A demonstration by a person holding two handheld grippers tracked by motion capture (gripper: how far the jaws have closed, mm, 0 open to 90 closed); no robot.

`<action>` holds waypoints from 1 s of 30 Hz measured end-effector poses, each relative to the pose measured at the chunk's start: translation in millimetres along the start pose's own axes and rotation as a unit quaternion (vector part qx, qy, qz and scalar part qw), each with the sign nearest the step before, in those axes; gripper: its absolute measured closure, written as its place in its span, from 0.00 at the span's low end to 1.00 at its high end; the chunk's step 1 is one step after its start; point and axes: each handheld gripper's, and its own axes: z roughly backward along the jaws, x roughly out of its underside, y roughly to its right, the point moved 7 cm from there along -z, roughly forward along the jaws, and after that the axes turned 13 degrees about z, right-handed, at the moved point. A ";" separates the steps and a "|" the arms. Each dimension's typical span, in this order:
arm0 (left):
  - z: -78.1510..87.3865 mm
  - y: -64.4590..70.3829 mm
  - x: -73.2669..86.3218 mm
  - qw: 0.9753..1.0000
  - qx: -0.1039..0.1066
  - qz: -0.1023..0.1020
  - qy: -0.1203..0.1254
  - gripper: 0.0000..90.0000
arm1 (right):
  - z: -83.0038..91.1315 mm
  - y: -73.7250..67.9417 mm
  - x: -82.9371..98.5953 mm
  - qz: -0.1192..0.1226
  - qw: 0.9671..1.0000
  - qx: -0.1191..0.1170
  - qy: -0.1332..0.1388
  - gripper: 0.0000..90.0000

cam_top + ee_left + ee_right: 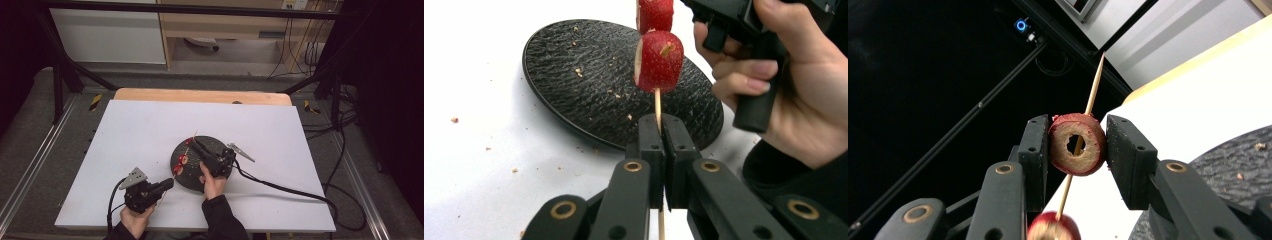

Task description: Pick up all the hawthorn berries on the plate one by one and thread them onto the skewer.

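My left gripper (663, 127) clamps the skewer (657, 102) near the black plate (574, 80). My right gripper (1077, 145) pinches a red fruit ring (1077, 144) threaded on it. I see no readable writing.

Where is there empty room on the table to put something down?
The white table is bare left of and behind the black plate, and along its right edge. It is crowded around the plate, where both grippers, the skewer and a metal clip sit.
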 end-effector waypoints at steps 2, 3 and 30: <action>-1.2 0.1 -0.9 1.000 0.001 0.000 0.001 0.98 | 0.5 -0.8 1.5 0.000 1.000 0.000 -0.003 0.70; -1.9 0.1 -1.2 1.000 0.001 -0.001 0.002 0.98 | 1.7 -2.3 4.2 0.002 1.000 -0.002 -0.007 0.70; 1.8 -9.8 -2.3 1.000 -0.007 -0.008 -0.001 0.98 | 21.3 0.3 -10.7 0.111 0.984 0.033 -0.133 0.32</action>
